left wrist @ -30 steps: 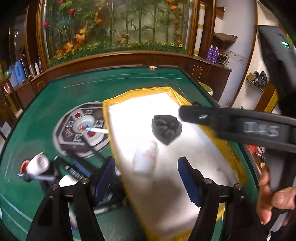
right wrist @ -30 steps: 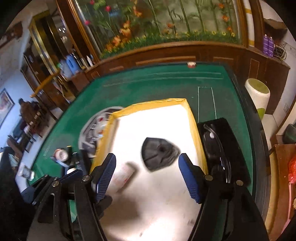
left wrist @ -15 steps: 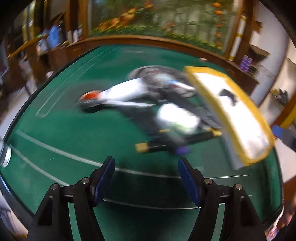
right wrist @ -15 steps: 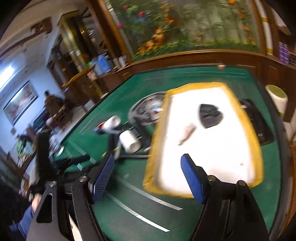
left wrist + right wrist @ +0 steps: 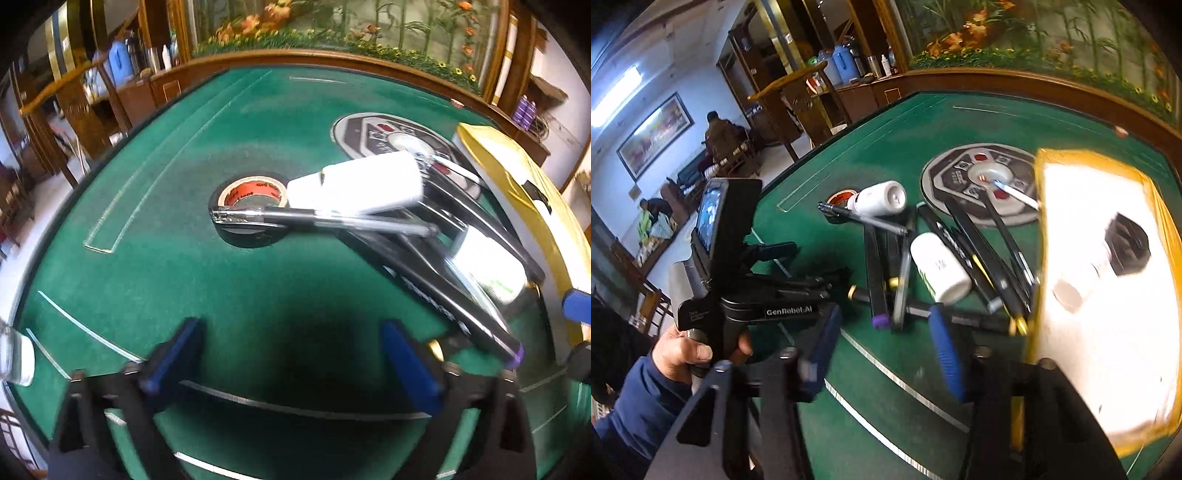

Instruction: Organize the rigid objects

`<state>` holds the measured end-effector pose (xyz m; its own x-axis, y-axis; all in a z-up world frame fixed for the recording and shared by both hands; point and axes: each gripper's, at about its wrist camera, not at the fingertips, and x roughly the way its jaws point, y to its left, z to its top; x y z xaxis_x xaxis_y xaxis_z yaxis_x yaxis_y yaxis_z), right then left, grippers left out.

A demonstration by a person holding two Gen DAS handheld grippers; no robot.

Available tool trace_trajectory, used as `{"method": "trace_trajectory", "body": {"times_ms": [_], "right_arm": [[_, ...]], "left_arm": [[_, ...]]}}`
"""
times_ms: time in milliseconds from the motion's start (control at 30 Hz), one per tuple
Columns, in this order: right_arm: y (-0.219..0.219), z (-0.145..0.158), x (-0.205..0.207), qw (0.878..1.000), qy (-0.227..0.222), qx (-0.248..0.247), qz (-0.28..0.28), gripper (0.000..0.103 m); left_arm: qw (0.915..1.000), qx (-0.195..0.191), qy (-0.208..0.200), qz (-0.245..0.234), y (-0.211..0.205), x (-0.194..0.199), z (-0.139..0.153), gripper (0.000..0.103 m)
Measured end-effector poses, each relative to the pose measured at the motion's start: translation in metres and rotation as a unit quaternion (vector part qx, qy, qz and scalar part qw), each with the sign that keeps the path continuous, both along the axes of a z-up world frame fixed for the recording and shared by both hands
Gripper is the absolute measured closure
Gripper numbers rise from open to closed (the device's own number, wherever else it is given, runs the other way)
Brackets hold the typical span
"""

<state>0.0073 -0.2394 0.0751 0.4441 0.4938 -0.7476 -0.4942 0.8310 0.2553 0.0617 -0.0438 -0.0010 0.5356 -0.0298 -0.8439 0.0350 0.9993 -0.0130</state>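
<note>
Here both tools tilt down over the desk (image 5: 229, 122): the left tool (image 5: 291, 356) has just opened wide, the right tool (image 5: 886, 341) has just narrowed, both empty; only the right view shows the hand (image 5: 689, 350).

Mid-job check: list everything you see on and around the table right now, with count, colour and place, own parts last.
table: one, green felt, under everything
tray: one, white with yellow rim, right side
block: one, black, in the tray
small bottle: one, white, blurred, in the tray beside the block
white bottles: two, one lying by the tape, one lying across the pens
tape roll: one, black with red core, left of the pile
pens and markers: several, mostly black, exact count unclear, piled left of the tray
round panel: one, grey, table centre
left tool: jaws just opened wide, empty
right tool: jaws just narrowed, nothing between
hand: one, blue sleeve, holding the left tool
</note>
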Motion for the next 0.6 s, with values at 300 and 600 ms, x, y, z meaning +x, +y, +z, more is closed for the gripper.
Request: {"method": "trace_trajectory", "body": {"times_ms": [300, 600], "right_arm": [[0.043, -0.01, 0.026, 0.997, -0.003, -0.063, 0.039, 0.07], [0.073, -0.025, 0.063, 0.99, 0.024, -0.105, 0.096, 0.073]], "left_arm": [[1.0, 0.0, 0.001, -0.008, 0.002, -0.001, 0.0, 0.0], [1.0, -0.002, 0.001, -0.004, 0.005, -0.001, 0.0, 0.0]]}}
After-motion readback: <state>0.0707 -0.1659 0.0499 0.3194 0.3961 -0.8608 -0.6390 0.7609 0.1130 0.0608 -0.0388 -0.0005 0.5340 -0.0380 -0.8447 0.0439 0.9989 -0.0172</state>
